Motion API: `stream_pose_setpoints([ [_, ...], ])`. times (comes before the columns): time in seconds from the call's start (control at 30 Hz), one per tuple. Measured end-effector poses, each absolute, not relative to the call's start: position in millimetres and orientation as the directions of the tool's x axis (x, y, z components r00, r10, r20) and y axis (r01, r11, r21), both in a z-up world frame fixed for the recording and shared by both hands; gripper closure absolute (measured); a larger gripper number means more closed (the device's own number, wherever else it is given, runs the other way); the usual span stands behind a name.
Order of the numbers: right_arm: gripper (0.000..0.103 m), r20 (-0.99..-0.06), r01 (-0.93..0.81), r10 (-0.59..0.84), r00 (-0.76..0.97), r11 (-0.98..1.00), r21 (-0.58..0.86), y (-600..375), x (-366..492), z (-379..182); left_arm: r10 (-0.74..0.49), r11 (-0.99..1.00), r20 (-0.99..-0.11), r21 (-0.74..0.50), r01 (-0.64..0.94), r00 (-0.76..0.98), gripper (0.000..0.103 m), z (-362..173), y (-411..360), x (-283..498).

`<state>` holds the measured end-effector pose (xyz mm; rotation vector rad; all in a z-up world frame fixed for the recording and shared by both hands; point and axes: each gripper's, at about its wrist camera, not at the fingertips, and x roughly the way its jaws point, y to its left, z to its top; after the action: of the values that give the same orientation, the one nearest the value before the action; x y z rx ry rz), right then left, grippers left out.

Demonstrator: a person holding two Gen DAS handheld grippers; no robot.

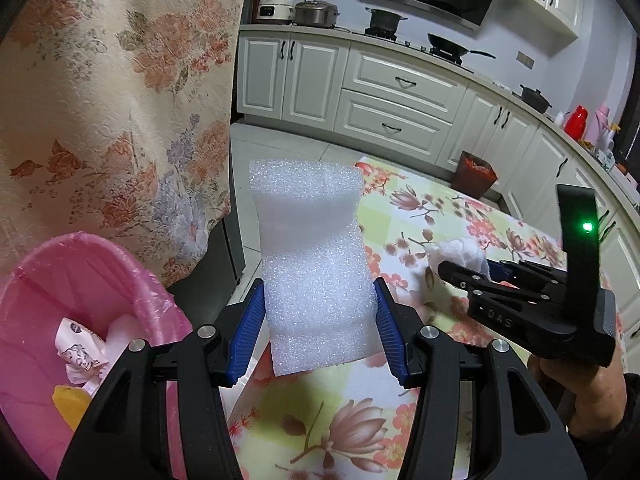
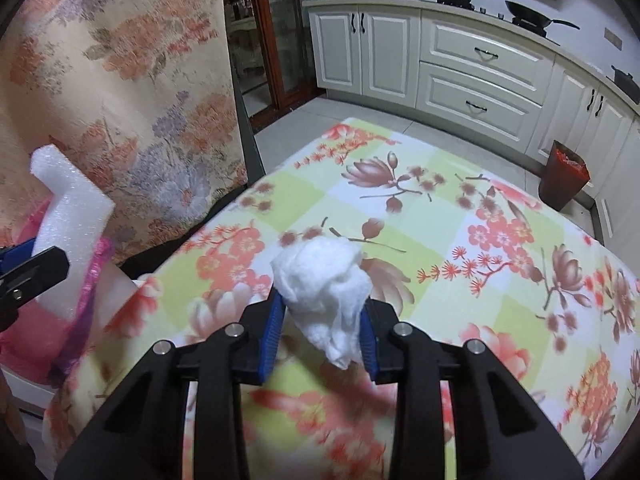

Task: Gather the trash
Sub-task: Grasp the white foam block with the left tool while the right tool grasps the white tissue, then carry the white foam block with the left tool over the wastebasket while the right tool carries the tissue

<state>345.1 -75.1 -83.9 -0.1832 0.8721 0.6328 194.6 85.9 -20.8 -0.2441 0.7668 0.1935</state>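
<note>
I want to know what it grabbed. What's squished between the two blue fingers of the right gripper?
A crumpled white tissue wad, pinched by the right gripper, as the right wrist view shows.

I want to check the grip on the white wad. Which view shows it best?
The right wrist view: the white wad sits centred and close between the right gripper's blue fingers. The left wrist view shows only part of it, behind that gripper.
</note>
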Motion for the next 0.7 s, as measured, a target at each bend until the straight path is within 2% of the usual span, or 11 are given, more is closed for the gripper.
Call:
stream_pose_setpoints([
  [0.7,0.07,-0.662,-0.608,0.51,0.549,0.787,0.102,-96.5,236.3,7.0,0.182,0.93,-0.615,-0.145,-0.337,0.767,0.054,46.1,114.1,89.0],
])
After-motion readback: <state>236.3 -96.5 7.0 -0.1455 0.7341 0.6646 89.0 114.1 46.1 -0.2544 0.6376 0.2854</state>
